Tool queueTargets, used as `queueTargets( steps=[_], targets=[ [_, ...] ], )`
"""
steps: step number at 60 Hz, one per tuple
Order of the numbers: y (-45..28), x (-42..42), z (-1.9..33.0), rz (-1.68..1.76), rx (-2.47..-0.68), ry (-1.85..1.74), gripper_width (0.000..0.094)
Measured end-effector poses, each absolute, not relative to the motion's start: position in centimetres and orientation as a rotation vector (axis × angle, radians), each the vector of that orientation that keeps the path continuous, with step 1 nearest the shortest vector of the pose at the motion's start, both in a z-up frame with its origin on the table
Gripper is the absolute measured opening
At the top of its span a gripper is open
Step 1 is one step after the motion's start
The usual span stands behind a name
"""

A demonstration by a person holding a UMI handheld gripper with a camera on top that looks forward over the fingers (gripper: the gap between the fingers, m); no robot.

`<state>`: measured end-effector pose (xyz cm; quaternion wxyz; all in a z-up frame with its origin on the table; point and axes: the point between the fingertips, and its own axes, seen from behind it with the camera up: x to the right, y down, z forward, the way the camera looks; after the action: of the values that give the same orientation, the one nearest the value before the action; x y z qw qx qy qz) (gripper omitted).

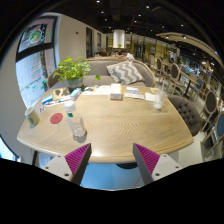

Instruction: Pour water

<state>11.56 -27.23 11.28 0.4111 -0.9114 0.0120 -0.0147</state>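
Observation:
A clear glass (78,129) stands on the wooden table (120,125), near its front edge and left of my fingers. A red round coaster (57,118) lies just left of it. A second clear vessel (158,98) stands at the table's far right. My gripper (112,151) is open and empty, held in front of the table's near edge. Its magenta pads (80,157) are spread wide, and nothing is between them.
A pale cup (33,115) stands at the table's left end and a white box (116,92) at the far side. A potted plant (72,69) and a sofa with a patterned cushion (125,72) are behind. Chairs (185,85) stand to the right.

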Motion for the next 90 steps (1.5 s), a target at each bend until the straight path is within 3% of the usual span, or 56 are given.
queueTargets(
  steps=[19, 34, 38, 44, 63, 71, 90],
  targets=[
    [-20.3, -1.6, 7.5, 0.022, -2.177, -0.021, 0.0857],
    [-11.7, -3.0, 4.2, -0.008, -2.086, 0.057, 0.0842],
    [-10.7, -2.9, 3.1, -0.019, -2.086, 0.068, 0.0771],
    [-9.6, -2.5, 2.8, -0.048, -2.064, 0.086, 0.0514],
    [-9.6, -2.4, 3.0, -0.128, -2.115, 0.071, 0.0409],
    [-9.1, -2.5, 6.5, -0.27, -2.116, -0.036, 0.0397],
    [-3.8, -10.5, 22.1, -0.78, -1.829, -0.564, 0.0397]
  ],
)
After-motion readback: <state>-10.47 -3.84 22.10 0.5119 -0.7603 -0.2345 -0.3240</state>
